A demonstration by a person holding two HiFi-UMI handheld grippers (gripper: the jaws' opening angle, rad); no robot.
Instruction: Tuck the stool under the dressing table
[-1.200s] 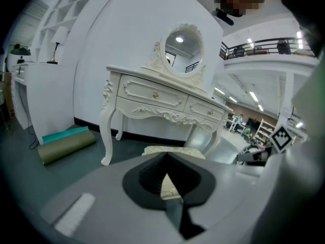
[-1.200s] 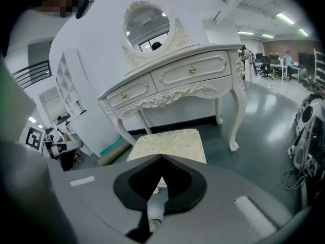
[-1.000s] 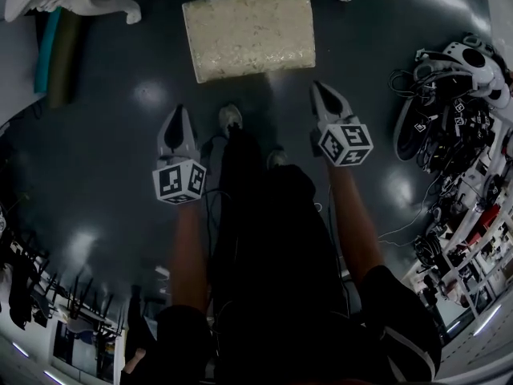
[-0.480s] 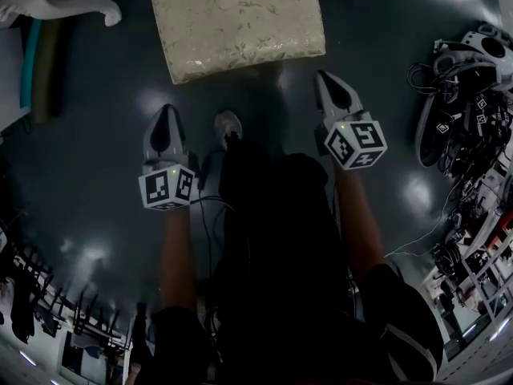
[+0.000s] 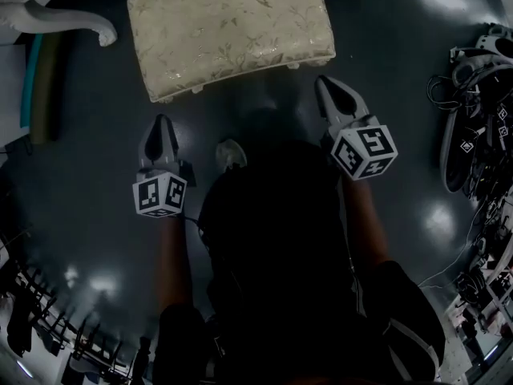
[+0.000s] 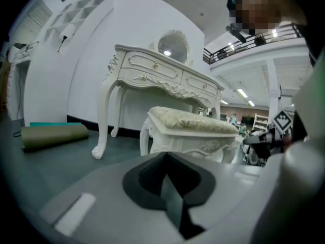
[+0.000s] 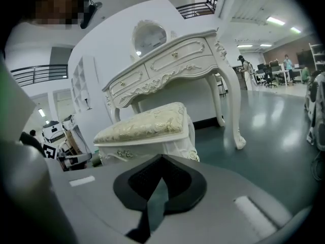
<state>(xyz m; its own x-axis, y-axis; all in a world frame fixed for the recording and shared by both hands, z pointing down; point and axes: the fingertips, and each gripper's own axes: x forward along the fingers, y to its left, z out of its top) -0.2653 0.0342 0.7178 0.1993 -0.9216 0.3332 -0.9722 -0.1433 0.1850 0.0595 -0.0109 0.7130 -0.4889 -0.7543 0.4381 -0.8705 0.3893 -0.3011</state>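
Observation:
The stool (image 5: 228, 26) has a cream floral cushion on a white carved frame and stands on the dark floor ahead of me. My left gripper (image 5: 160, 123) is shut and empty, short of the stool's near left corner. My right gripper (image 5: 325, 83) is shut and empty too, close to the near right corner without touching it. In the left gripper view the stool (image 6: 190, 128) stands in front of the white dressing table (image 6: 152, 70), beyond the shut left gripper (image 6: 165, 156). The right gripper view shows the stool (image 7: 147, 126) before the dressing table (image 7: 167, 65), just past the right gripper (image 7: 161, 159).
A carved white table leg (image 5: 60, 18) curls at the upper left. A rolled green mat (image 5: 44, 87) lies on the floor at the left. A heap of equipment and cables (image 5: 481, 119) fills the right side. My own shoe (image 5: 230, 155) is between the grippers.
Both grippers have sunk toward the floor and the stool now looks larger and nearer. The jaws have stayed shut throughout.

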